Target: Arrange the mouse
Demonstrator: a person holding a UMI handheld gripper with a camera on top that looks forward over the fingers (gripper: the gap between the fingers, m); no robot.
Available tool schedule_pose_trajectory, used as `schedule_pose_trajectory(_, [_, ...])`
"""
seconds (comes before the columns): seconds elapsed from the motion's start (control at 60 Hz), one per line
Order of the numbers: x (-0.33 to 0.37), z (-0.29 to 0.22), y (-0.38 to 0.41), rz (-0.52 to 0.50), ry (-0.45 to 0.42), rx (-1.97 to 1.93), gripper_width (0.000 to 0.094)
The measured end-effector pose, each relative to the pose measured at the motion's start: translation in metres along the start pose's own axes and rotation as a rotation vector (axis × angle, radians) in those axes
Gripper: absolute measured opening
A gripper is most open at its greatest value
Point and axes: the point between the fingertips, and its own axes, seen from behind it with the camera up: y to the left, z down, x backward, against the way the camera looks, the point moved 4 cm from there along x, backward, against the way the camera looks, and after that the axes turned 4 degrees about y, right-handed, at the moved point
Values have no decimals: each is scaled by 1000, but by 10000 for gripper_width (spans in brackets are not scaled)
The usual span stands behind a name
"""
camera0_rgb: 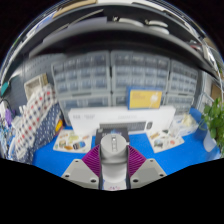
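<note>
A grey computer mouse (113, 156) is held between my gripper's (113, 166) two fingers, lifted above the blue table mat (170, 160). Both purple pads (94, 162) press against the mouse's sides. The mouse's scroll wheel faces up and its front end points away from me. Its underside is hidden.
A white keyboard-like tray (125, 126) lies just beyond the fingers on the blue mat. White shelves of small drawers (120, 80) line the back wall, with a yellow-and-blue box (145, 99) in front. A patterned cloth (38, 120) hangs at the left, a green plant (214, 122) at the right.
</note>
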Motion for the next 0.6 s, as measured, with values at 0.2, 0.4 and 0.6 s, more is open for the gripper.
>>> schedule_pose_trajectory(0.2, [-46,104,11,38,179,-14,322])
schedule_pose_trajectory(0.4, [-58,140,11,43,203,46,404])
schedule_pose_trajectory(0.6, [-60,139,12,49,223,-14,493])
